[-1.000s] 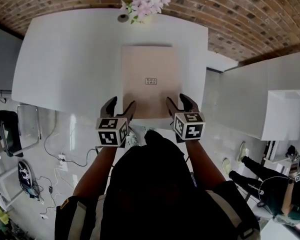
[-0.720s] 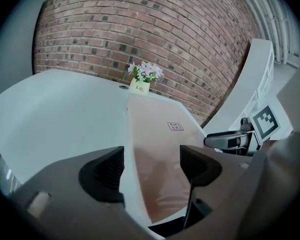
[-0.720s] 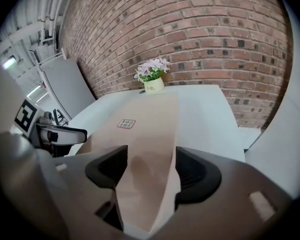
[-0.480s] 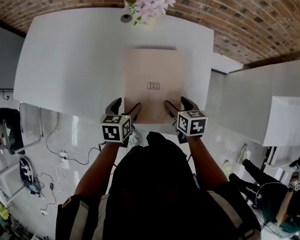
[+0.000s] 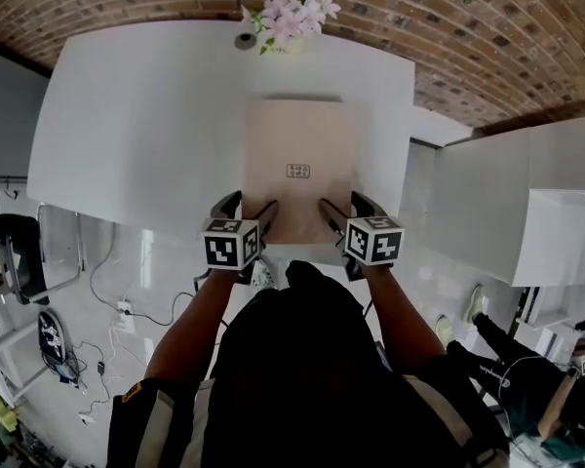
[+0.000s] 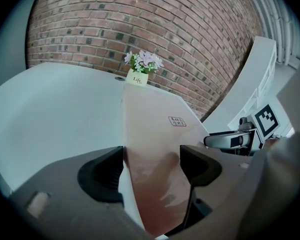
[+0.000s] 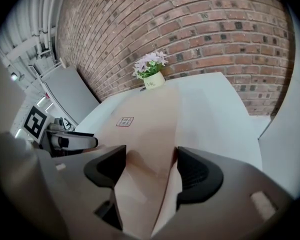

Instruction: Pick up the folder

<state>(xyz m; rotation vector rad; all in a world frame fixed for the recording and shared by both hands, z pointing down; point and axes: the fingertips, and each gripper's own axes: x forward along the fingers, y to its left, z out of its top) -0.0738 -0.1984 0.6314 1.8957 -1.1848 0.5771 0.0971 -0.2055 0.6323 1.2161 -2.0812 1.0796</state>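
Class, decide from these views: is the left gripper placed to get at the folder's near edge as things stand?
Probably yes. The left gripper has its fingers open astride the near corner of the folder, which lies flat on the table. Nothing lies in the way.

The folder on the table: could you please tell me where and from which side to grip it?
Probably its near corners, from the person's side: the folder lies flat, near edge at the table front, where the open left claw and right claw straddle it.
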